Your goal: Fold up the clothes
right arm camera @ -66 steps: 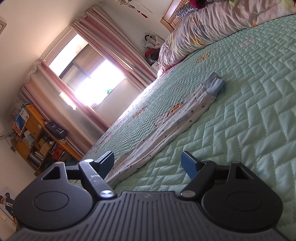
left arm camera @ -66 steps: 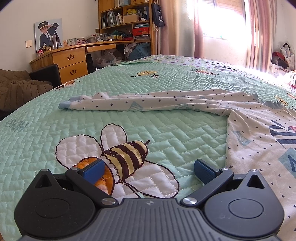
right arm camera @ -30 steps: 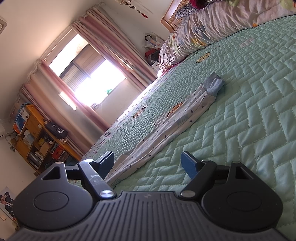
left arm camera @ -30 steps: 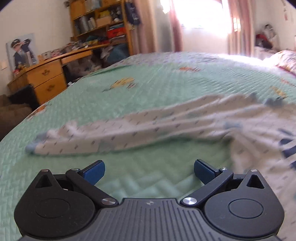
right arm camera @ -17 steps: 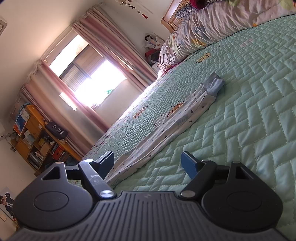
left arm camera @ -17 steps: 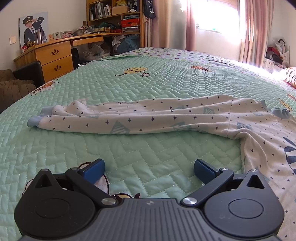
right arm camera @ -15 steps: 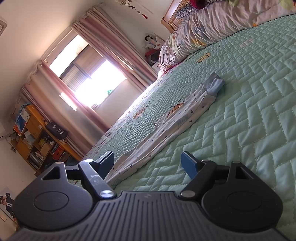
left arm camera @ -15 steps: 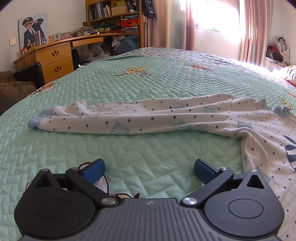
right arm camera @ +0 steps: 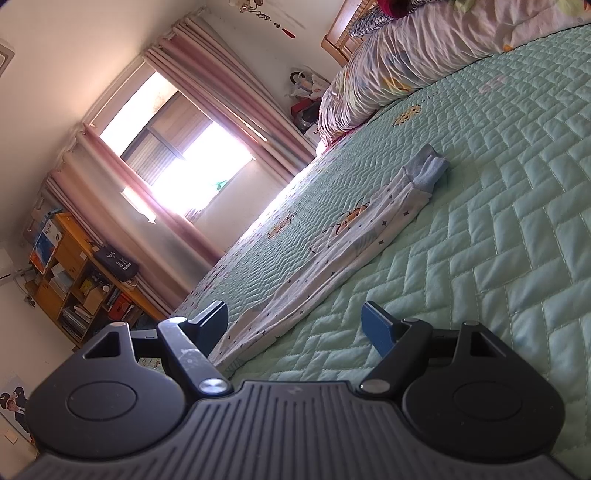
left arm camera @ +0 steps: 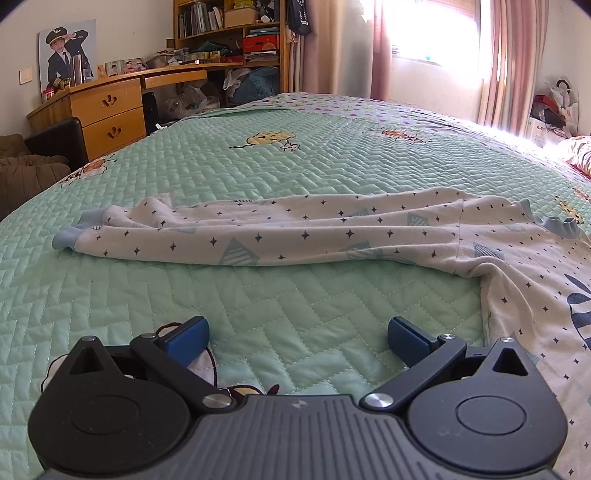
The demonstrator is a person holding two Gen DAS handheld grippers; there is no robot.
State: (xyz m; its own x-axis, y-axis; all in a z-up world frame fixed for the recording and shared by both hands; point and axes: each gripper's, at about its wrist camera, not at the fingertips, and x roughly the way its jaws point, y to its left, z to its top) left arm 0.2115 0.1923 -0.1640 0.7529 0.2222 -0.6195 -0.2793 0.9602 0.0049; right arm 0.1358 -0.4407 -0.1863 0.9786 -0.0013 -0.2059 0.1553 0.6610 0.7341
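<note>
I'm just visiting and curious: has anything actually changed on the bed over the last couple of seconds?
Only the left gripper moved: its view swung across the bed and settled facing the sleeve of the star-print garment, the bee picture now mostly hidden under it. Nothing was gripped or released. The right gripper stayed put, both stayed open, and the garment lies as before.

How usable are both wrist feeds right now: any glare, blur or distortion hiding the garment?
Left wrist view: sharp, the window blown out white, fisheye bending the bedspread edges, the starred garment evenly lit and clear. Right wrist view: strongly tilted, window overexposed, the garment's sleeve still crisp, with soft shadow beneath it.
</note>
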